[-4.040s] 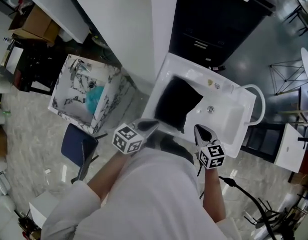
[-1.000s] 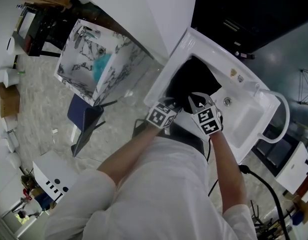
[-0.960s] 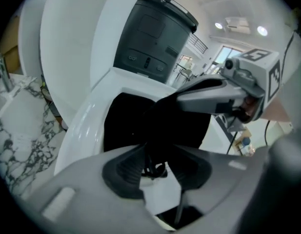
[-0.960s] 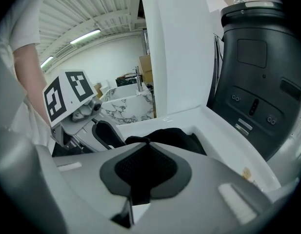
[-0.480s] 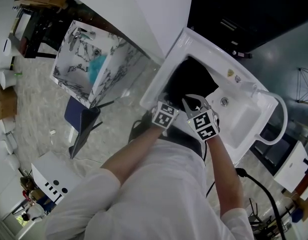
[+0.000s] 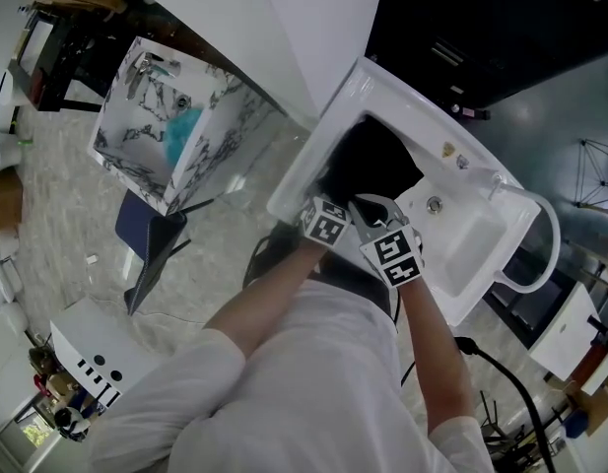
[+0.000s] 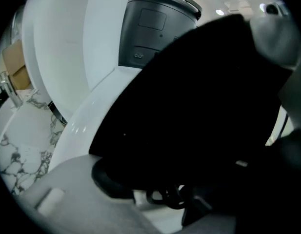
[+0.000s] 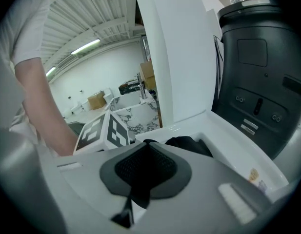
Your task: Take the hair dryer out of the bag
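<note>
- Head view, upper left: marble basin (image 6: 217, 154). At centre, a black bag (image 6: 377, 161) lies in the left end of a white sink (image 6: 463, 264).
- Left gripper (image 6: 336, 205) clamps the bag's near edge. Only its own view shows this, mostly filled with dark fabric.
- Right gripper (image 6: 369, 209) is just beside it. Its own view shows the jaws pressed together, empty.

A marbled basin (image 6: 225, 136) stands near a white sink (image 6: 476, 239).

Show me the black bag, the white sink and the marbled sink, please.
black bag (image 6: 377, 161), head view, middle of its cloth.
white sink (image 6: 466, 236), head view, bare basin floor.
marbled sink (image 6: 223, 131), head view, its side wall.
</note>
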Demonstrator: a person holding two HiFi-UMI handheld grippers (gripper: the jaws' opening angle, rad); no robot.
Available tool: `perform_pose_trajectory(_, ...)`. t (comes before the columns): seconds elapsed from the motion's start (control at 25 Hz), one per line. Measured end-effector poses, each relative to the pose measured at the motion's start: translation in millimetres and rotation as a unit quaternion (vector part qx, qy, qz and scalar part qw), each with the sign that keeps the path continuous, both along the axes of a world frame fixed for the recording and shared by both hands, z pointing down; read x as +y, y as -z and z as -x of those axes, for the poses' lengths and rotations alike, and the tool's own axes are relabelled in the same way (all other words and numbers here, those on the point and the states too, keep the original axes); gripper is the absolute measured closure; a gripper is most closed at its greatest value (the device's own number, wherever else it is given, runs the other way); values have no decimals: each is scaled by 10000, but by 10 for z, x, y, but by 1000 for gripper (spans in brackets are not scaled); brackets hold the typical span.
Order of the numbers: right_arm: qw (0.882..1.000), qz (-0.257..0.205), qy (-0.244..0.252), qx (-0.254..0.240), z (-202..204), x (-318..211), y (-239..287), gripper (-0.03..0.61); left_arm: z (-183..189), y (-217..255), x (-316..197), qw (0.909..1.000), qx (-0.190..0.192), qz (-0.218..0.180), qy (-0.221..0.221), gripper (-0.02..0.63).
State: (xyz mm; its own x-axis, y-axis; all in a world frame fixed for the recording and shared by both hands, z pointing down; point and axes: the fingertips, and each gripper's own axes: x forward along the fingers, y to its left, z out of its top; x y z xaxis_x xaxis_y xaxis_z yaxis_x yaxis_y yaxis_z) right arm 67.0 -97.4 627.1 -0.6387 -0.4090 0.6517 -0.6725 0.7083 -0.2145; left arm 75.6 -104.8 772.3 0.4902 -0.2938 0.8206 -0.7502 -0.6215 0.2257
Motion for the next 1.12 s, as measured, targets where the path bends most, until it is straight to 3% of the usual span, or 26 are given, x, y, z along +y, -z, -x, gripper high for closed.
perform_pose_trajectory(0.24,9994,152,-258,-147,-77,-78,4,563,13,-242,2,9979,-568,-10,-300,354)
perform_pose_trajectory(0.4,9992,170,-340,-108,-120,-106,-34,563,-13,-276,-10,9972,-593,225,-384,373)
perform_pose_trajectory(0.84,9969,367,-689,38,-303,-188,-270,500,34,176,-112,9986,181,396,-313,397)
perform_pose_trajectory(1.12,9960,278,-811,261,-392,-235,-350,519,134,363,5,9977,384,512,-223,400)
